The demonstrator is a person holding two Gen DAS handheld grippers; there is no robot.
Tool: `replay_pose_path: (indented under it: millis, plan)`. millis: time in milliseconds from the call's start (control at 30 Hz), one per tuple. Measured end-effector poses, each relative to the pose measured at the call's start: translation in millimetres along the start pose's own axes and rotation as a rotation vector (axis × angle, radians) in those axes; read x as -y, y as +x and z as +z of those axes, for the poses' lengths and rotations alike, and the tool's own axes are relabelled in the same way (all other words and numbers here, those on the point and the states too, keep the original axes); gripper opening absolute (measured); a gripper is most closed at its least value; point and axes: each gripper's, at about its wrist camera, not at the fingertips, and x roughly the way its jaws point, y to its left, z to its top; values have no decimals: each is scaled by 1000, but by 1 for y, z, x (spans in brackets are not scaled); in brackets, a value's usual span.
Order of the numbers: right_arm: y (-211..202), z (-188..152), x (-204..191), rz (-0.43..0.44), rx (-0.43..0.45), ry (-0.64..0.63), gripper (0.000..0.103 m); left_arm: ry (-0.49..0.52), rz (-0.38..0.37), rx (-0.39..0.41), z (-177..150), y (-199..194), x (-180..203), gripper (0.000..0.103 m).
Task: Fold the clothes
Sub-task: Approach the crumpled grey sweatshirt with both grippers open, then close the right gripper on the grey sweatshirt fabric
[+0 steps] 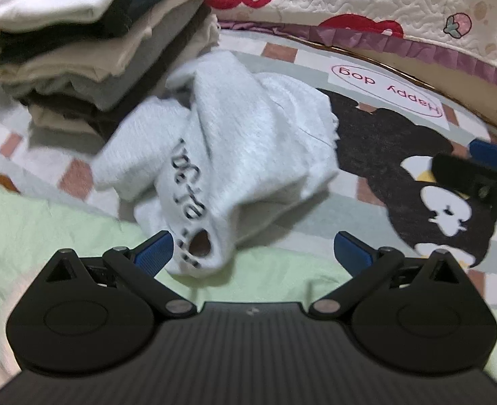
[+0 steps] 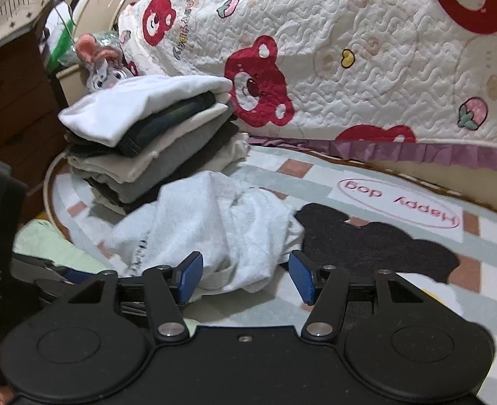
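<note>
A crumpled pale grey garment (image 1: 241, 148) with black lettering lies on the rug in the left wrist view. Its near end reaches in between the fingers of my left gripper (image 1: 253, 251), close to the left pad (image 1: 155, 253). The jaws stand wide and press on nothing. In the right wrist view the same garment (image 2: 214, 222) lies just ahead of my right gripper (image 2: 246, 276). That gripper is open, with a fold of cloth resting loosely between its blue pads. The right gripper (image 1: 477, 175) also shows at the left wrist view's right edge.
A tall stack of folded clothes (image 2: 147, 135) stands behind the garment on the left. The round rug (image 2: 400, 202) carries a black dog figure and "Happy dog". A bear-print quilt (image 2: 366, 50) hangs behind it. Pale green cloth (image 1: 46, 222) lies at the near left. A wooden cabinet (image 2: 12, 101) stands far left.
</note>
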Motion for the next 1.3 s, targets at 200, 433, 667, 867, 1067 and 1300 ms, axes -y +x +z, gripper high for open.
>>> replay_pose_path:
  millis: [200, 433, 667, 867, 1067, 1300]
  plan:
    - [30, 29, 22, 61, -68, 2, 81, -92, -11, 40, 27, 0, -42, 90]
    - [124, 51, 63, 181, -231, 306, 82, -64, 19, 59, 71, 27, -48, 75]
    - [161, 15, 67, 243, -252, 519, 82, -201, 0, 49, 57, 71, -47, 75]
    - [166, 10, 92, 231, -230, 545, 82, -272, 0, 137, 36, 70, -60, 68]
    - [188, -4, 100, 323, -224, 626, 82, -286, -141, 88, 38, 92, -62, 70]
    - [219, -15, 87, 276, -271, 592, 82, -224, -126, 57, 29, 109, -50, 94]
